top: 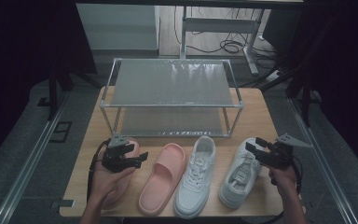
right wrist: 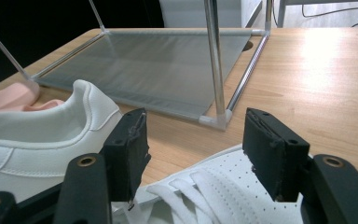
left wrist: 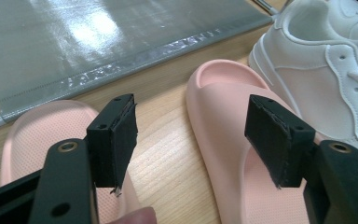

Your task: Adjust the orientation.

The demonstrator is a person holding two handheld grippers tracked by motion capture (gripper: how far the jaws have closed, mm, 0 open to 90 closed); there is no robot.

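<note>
In the high view, the left tongs (top: 142,157) hang with jaws wide apart and empty, over a pink foam slide sandal (top: 121,184) that lies mostly hidden under the person's left hand (top: 106,179). Just to their right lies a second pink foam slide sandal (top: 162,179), then a white lace-up leather sneaker (top: 196,177). The right tongs (top: 255,145) hover with jaws spread and empty above the toe end of another white lace-up sneaker (top: 238,175). Beyond both tongs, a two-tier metal-framed shoe rack with grey fabric shelves (top: 170,95) stands on the light wooden surface (top: 256,116).

In the left gripper view, the left tongs (left wrist: 191,135) gape open; bare wood shows between the jaws. One pink sandal (left wrist: 32,135) lies under the left jaw, the other (left wrist: 228,140) under the right jaw, with the white sneaker (left wrist: 321,65) further to the right. The rack's lower grey shelf (left wrist: 98,42) lies ahead.

In the right gripper view, the right tongs (right wrist: 193,149) stand open with nothing gripped. The laced, perforated top of a white sneaker (right wrist: 214,191) lies below them, the heel of the other sneaker (right wrist: 42,135) to the left, and the rack (right wrist: 214,60) ahead.
</note>
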